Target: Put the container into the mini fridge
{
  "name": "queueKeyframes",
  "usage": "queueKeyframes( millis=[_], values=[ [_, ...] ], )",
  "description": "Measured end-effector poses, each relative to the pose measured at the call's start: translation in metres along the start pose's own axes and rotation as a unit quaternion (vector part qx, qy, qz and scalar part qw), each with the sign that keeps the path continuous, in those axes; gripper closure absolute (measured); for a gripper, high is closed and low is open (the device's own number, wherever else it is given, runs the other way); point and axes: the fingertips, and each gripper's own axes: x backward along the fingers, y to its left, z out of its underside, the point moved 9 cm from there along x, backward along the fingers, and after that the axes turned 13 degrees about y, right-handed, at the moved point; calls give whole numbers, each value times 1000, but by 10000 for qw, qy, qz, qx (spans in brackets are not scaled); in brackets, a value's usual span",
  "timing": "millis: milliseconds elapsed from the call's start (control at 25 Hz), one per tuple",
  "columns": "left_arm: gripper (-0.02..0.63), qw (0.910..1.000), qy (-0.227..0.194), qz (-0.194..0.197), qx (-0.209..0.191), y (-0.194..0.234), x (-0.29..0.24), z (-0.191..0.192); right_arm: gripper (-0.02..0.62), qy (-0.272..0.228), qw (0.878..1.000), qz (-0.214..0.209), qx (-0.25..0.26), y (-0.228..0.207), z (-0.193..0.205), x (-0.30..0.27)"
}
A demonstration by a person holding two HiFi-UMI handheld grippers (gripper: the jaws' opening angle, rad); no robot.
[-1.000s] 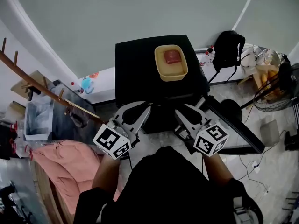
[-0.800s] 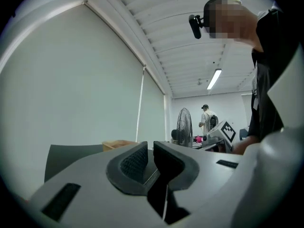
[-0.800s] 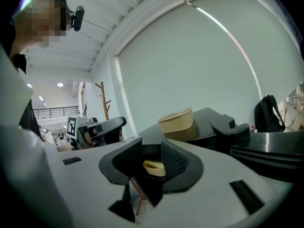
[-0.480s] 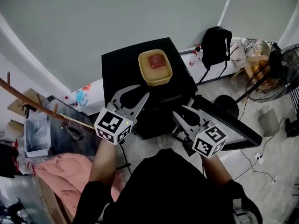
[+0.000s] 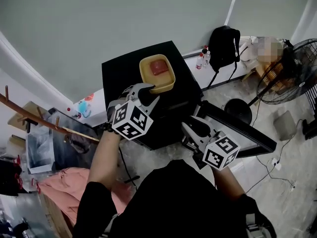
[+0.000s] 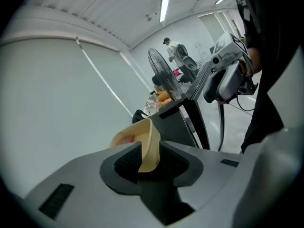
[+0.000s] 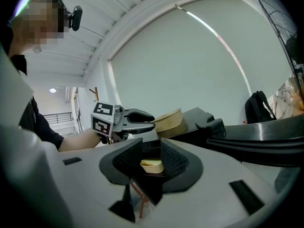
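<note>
1. A yellow container (image 5: pixel 157 69) with something red inside sits on top of a black mini fridge (image 5: pixel 123 73), whose door (image 5: pixel 240 132) stands open at the right.
2. The left gripper (image 5: pixel 152 92) has just been opening its jaws. They straddle the container's near rim without clamping it.
3. The right gripper (image 5: pixel 187 133) hangs beside the door, jaws apart and empty.

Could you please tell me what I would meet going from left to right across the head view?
Pink cloth → yellow container → water bottles → black backpack → fan
</note>
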Motion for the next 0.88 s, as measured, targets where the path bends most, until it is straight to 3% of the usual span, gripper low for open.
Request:
queueKeyframes(
  millis=[240,360,440,680,880],
  values=[
    [477,9978,317,-29,-587,0,-7,-4,463,-42,10000,-25,-56,-2,0,-2],
    [491,9884,725,-156,-1327,-3,-11,-7,463,8,10000,-32,-30,-1,2,-3],
    [510,9828,921,-115,-1598,-6,-13,-9,465,47,10000,-28,33,1,3,-4],
    [535,9848,831,252,-1501,-1,-7,-11,477,49,9997,-155,-184,3,8,-12],
    [539,9867,628,434,-1434,-15,8,-7,479,-4,9951,-428,-891,6,20,-16]
  ],
)
